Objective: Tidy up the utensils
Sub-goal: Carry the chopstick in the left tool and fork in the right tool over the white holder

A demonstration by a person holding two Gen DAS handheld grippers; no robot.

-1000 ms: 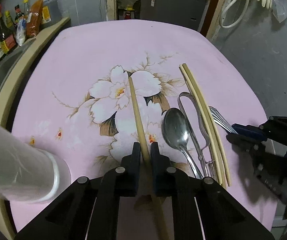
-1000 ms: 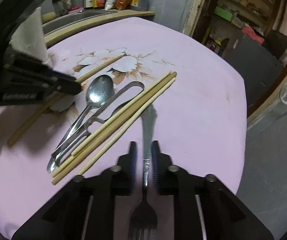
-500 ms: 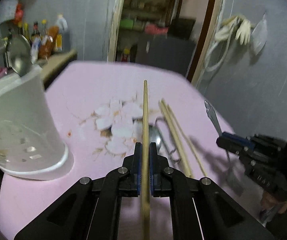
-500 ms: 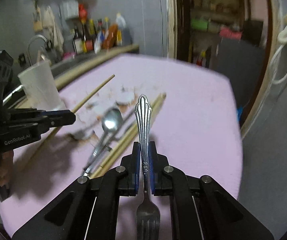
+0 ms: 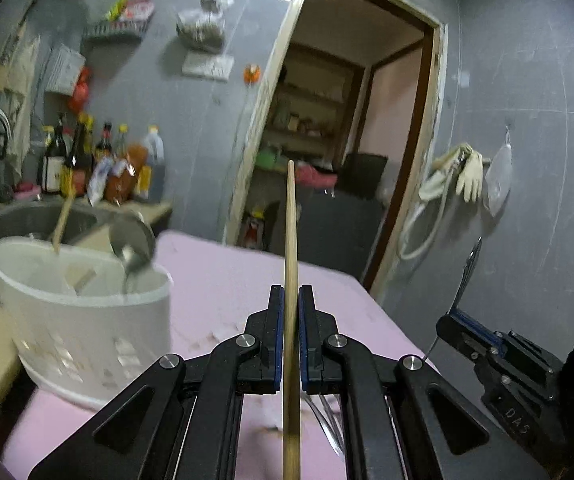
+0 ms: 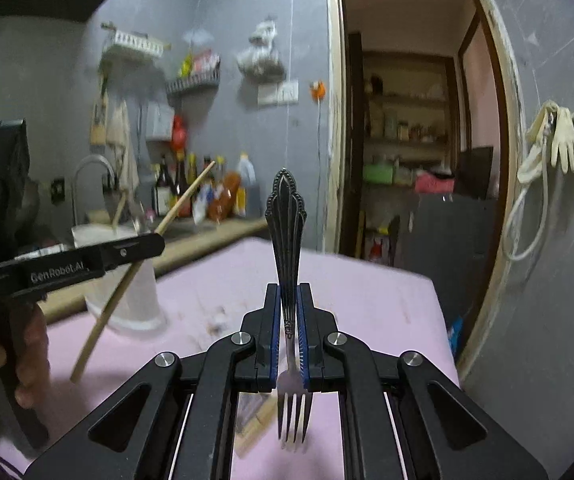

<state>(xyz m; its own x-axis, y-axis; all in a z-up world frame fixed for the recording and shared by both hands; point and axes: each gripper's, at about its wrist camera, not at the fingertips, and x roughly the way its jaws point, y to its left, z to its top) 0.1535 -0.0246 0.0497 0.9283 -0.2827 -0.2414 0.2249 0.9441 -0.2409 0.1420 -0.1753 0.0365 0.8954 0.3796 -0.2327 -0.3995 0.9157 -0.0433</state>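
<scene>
My left gripper (image 5: 291, 292) is shut on a wooden chopstick (image 5: 291, 240) that points up and forward, lifted above the pink tablecloth (image 5: 227, 276). A white utensil holder (image 5: 83, 312) stands to its left with a spoon (image 5: 133, 240) and a wooden stick in it. My right gripper (image 6: 289, 292) is shut on a metal fork (image 6: 285, 224), handle forward, tines toward the camera. The right wrist view shows the left gripper (image 6: 143, 246) with its chopstick (image 6: 147, 264) in front of the holder (image 6: 127, 300). The left wrist view shows the right gripper (image 5: 453, 320) at the right.
A sink (image 5: 35, 220) and sauce bottles (image 5: 99, 164) stand on the counter behind the holder. An open doorway (image 5: 327, 160) is behind the table. Gloves and a hose (image 5: 455, 176) hang on the right wall. More utensils lie on the cloth under the grippers.
Both grippers lifted and tilted up off the table with the chopstick and the fork. The left one has come closer to the holder, level with its rim.
</scene>
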